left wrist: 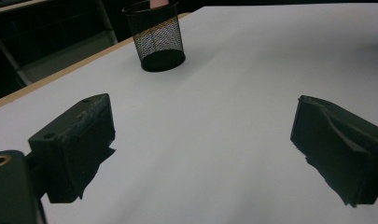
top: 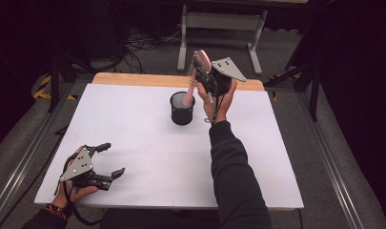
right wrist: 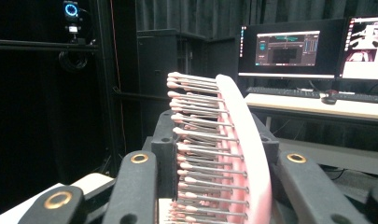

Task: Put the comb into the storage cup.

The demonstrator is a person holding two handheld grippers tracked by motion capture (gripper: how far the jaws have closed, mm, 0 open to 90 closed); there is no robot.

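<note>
Carefully: we keep right gripper [top: 203, 71] pinching pink hairbrush [top: 200, 61], lower handle straight into mesh cup [top: 182, 109]; left gripper [top: 109, 159] spread, idle.

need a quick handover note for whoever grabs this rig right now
Right gripper: shut on the pink plastic hairbrush, head up, handle end dipping into the black mesh cup.
Left gripper: open, holding nothing, near the white table's near-left corner.
Done: brush gripped and brought over the cup.
Left: probably lower it fully in, release.
</note>
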